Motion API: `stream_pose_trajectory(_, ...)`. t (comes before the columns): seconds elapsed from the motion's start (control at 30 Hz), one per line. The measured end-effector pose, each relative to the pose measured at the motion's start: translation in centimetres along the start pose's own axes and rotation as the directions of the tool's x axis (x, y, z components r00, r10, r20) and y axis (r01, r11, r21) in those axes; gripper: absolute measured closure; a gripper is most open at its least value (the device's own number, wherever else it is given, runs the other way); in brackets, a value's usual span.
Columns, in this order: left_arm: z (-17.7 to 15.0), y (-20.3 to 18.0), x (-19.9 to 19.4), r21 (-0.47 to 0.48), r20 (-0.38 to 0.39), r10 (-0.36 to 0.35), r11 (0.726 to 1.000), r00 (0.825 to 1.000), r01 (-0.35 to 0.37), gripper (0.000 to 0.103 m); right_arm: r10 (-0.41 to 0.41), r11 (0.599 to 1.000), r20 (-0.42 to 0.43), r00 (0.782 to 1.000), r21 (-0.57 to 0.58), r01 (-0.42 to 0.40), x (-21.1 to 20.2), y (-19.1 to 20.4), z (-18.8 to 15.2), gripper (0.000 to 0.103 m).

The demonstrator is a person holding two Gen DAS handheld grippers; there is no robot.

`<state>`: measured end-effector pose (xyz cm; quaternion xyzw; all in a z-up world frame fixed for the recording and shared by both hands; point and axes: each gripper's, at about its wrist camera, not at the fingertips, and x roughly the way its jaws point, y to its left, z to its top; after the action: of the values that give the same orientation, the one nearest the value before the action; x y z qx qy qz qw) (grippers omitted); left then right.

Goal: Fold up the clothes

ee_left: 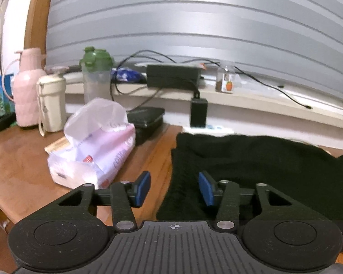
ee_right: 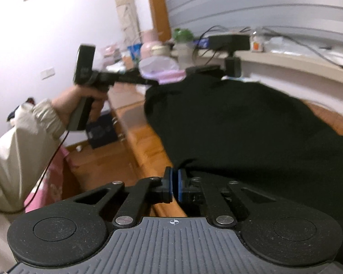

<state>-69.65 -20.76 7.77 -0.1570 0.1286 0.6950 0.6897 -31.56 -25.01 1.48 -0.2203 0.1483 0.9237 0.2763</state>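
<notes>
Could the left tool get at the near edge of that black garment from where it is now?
Probably yes. The left tool is open and the black garment edge lies just ahead between its fingers, with only bare table beside it. The tissue pack sits off to the side.

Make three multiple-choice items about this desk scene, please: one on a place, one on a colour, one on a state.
1. Where is the tissue pack?
A. left of the black garment
B. on the garment
C. on the window ledge

2. What colour is the lid of the clear bottle?
A. red
B. green
C. white

3. How do the left tongs stand?
A. shut on the garment
B. shut on the tissue pack
C. open, holding nothing

Answers: 1 A, it lies on the bare wooden desk beside the garment. 2 B, the cap is green. 3 C, a clear gap separates the blue pads.
</notes>
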Motion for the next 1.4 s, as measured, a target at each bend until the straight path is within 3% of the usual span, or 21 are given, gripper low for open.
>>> stream_pose_trajectory(0.13,0.8,-1.1,-0.2,0.021,0.013,-0.023,1.000,1.000,0.023,0.047,0.004,1.000,-0.026,1.000,-0.025,-0.005,0.2,0.1,-0.5,0.097)
stream_pose_trajectory(0.3,2.0,-5.0,1.1,0.082,0.014,-0.118,0.990,0.993,0.117,0.035,-0.005,1.000,-0.014,1.000,-0.008,0.004,-0.2,-0.1,-0.4,0.092)
stream_pose_trajectory(0.37,2.4,-6.8,2.0,0.099,0.010,-0.162,0.982,0.987,0.160,0.034,-0.015,1.000,-0.004,1.000,-0.002,0.015,-0.5,-0.3,-0.3,0.074)
stream_pose_trajectory(0.43,2.7,-8.8,2.8,0.118,0.004,-0.206,0.972,0.979,0.204,0.029,-0.031,1.000,0.010,0.999,0.002,0.031,-1.4,-0.7,-0.3,0.064)
stream_pose_trajectory(0.6,2.9,-14.4,5.3,0.165,-0.029,-0.327,0.931,0.945,0.327,0.025,-0.113,0.992,0.058,0.992,0.068,0.109,-5.3,-5.0,-0.9,0.060)
stream_pose_trajectory(0.77,2.8,-20.5,8.1,0.208,-0.086,-0.418,0.880,0.904,0.427,0.025,-0.295,0.947,0.079,0.952,0.154,0.280,-11.0,-9.8,-2.7,0.055)
stream_pose_trajectory(0.87,2.4,-23.0,9.7,0.210,-0.122,-0.448,0.861,0.886,0.464,0.025,-0.422,0.896,0.054,0.905,0.176,0.408,-14.0,-12.5,-4.3,0.053)
stream_pose_trajectory(0.93,2.2,-24.1,10.5,0.219,-0.133,-0.461,0.850,0.878,0.479,0.025,-0.508,0.849,0.025,0.861,0.187,0.495,-15.5,-14.1,-5.4,0.053)
stream_pose_trajectory(1.0,2.1,-24.9,11.4,0.217,-0.147,-0.471,0.842,0.870,0.493,0.025,-0.556,0.812,-0.002,0.831,0.210,0.544,-16.2,-15.8,-6.1,0.053)
stream_pose_trajectory(1.2,0.6,-23.7,13.6,0.218,-0.197,-0.421,0.862,0.885,0.459,0.025,-0.597,0.769,-0.056,0.800,0.243,0.591,-16.3,-18.9,-7.2,0.051)
stream_pose_trajectory(1.27,0.6,-22.1,14.1,0.150,-0.219,-0.431,0.872,0.876,0.466,0.027,-0.599,0.769,-0.068,0.798,0.229,0.597,-16.2,-19.4,-7.4,0.043)
stream_pose_trajectory(1.33,0.7,-21.1,14.3,0.104,-0.219,-0.448,0.872,0.866,0.478,0.027,-0.600,0.769,-0.085,0.795,0.213,0.603,-15.9,-19.8,-7.7,0.042)
stream_pose_trajectory(1.4,0.7,-20.8,14.4,0.103,-0.233,-0.438,0.877,0.868,0.470,0.027,-0.599,0.768,-0.096,0.795,0.213,0.604,-15.5,-20.4,-8.0,0.042)
